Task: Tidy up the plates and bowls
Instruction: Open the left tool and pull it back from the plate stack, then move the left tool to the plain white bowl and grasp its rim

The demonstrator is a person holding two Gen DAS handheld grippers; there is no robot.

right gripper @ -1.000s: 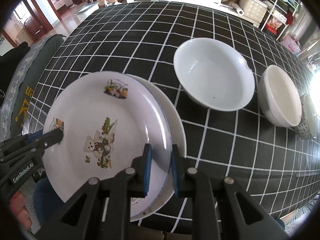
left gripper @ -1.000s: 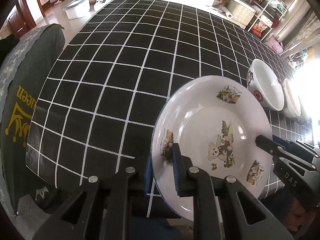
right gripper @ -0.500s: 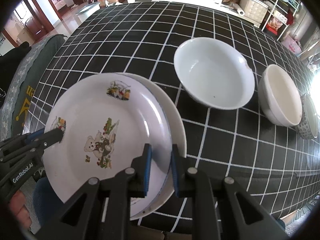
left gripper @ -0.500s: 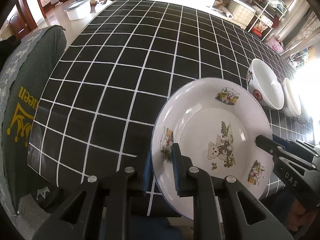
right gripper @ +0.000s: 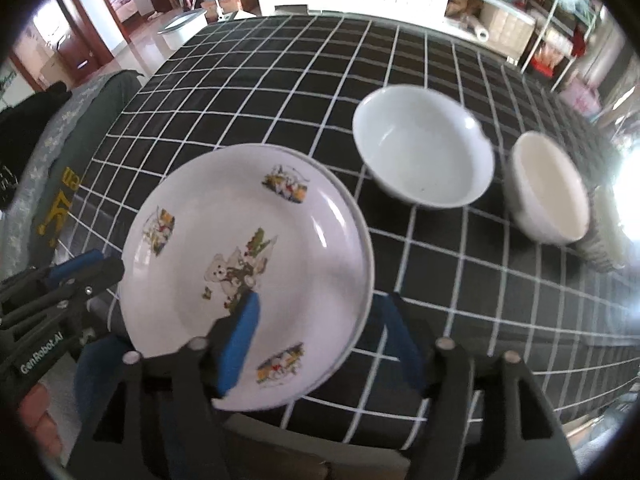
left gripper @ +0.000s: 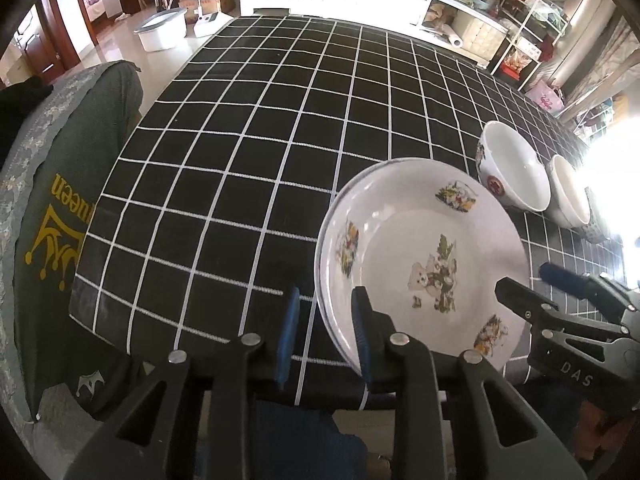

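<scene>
Both claws gape around the bear plate (right gripper: 248, 256), gripping nothing; a lower plate (right gripper: 360, 240) shows only its rim, far-right bowl (right gripper: 604, 236) blurred

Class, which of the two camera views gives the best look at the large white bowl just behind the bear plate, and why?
The right wrist view: the large white bowl shows whole there, its inside and full rim in plain sight beyond the bear plate. The left wrist view shows it smaller, from the side, near the glare, though its outer pattern appears.
</scene>
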